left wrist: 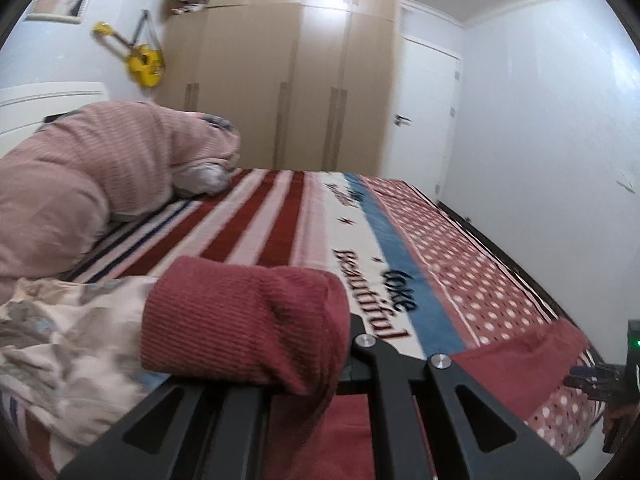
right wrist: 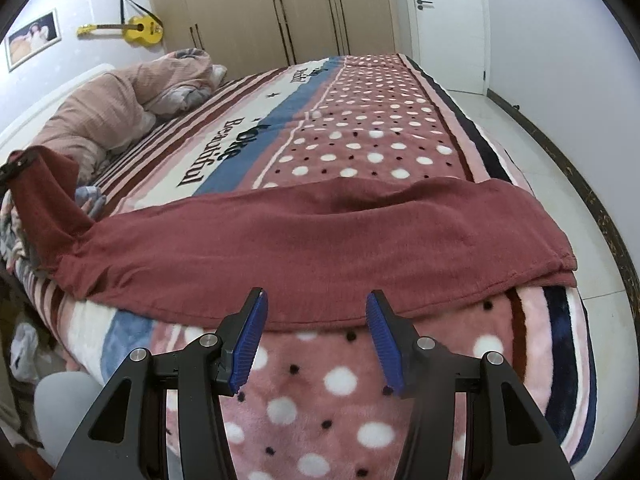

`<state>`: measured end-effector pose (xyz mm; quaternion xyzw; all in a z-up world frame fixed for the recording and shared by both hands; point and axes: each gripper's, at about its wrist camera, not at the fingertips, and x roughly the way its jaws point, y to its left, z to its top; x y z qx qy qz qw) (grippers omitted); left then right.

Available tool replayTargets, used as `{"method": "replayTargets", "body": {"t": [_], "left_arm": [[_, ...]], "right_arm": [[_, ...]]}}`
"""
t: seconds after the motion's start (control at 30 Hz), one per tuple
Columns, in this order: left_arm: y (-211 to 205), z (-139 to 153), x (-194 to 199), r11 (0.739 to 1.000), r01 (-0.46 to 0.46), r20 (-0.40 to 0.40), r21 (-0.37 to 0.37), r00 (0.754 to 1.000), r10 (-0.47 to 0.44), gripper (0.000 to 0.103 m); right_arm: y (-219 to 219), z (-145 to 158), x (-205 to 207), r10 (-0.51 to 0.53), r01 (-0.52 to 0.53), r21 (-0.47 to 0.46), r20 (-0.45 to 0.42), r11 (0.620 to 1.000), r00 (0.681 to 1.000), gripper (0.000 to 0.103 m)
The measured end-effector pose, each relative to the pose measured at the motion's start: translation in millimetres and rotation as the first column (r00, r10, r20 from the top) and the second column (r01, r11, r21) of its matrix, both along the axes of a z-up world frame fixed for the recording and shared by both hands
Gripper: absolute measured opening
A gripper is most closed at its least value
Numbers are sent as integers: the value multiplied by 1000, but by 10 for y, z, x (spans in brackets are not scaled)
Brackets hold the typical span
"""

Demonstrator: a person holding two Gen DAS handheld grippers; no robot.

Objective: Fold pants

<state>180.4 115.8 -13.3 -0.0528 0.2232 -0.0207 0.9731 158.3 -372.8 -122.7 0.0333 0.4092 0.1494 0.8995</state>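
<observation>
Dark red ribbed pants (right wrist: 304,236) lie stretched across the near part of the bed. My left gripper (left wrist: 344,364) is shut on one end of the pants (left wrist: 248,320) and holds it lifted above the bed; the cloth drapes over its fingers and hides the tips. In the right wrist view this lifted end (right wrist: 44,192) rises at the far left. My right gripper (right wrist: 316,312) is open and empty, its blue pads (right wrist: 250,344) just short of the pants' near edge, close to the hem end (right wrist: 552,268).
The bed has a patterned blanket (right wrist: 360,136) with stripes and dots. A pink quilt (left wrist: 80,184) is piled at the head. A floral sheet (left wrist: 60,340) lies bunched at the left. The wardrobe (left wrist: 288,80) and door (left wrist: 428,116) stand beyond; tiled floor (right wrist: 560,152) is at the right.
</observation>
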Motion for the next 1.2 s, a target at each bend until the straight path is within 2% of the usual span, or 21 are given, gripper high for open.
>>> {"method": "replayTargets", "body": {"t": [0.1,0.27,0.37,0.43,0.63,0.67,0.7,0.73,0.77,0.93,1.0,1.03,1.13,1.2], "left_arm": [[-366,-102,171,998,54,-26,43,998,-53,4],[-1061,-305,413,978,199,-71,55,978,-195,4],[-1481,-460,499,953,295,-106,61,952,-288,4],[-1727,-636,525,934,350,-157,75,929,-335,4],[-1976,-1089,484,895,439,-302,82,867,-397,7],[-1951,-1125,470,892,447,-313,72,859,-405,12],[-1930,-1148,453,888,458,-326,54,848,-418,25],[-1905,-1155,427,888,459,-327,42,846,-422,33],[-1850,-1132,385,889,458,-318,22,846,-428,42],[-1385,-867,54,899,432,-246,-75,865,-437,52],[-1162,-761,-99,917,393,-212,-65,893,-398,52],[-1016,-709,-163,934,353,-189,-47,915,-355,52],[-655,-645,-319,978,208,-135,25,970,-203,53],[-476,-657,-381,987,155,-126,42,981,-149,54]], "right_arm": [[-75,-73,14,-11,11,25,-15,1000,1000,47],[-201,-123,12,-29,29,34,-17,999,999,47],[-261,-140,7,-33,34,44,-15,998,999,47],[-287,-154,0,-35,36,46,-15,998,999,47],[-342,-243,-34,-36,38,49,-35,998,999,47],[-338,-253,-32,-36,38,48,-37,998,999,47],[-333,-260,-25,-35,37,48,-38,998,999,47],[-317,-256,-14,-34,35,49,-37,998,999,47],[-297,-246,-2,-33,34,52,-34,998,999,47],[-95,-117,25,3,-2,67,-11,998,1000,51],[31,-57,37,25,-25,80,-4,997,1000,53],[112,-20,47,41,-41,94,-1,995,999,55],[367,103,78,91,-93,134,24,987,996,69],[598,175,97,139,-144,149,44,978,989,75]]}}
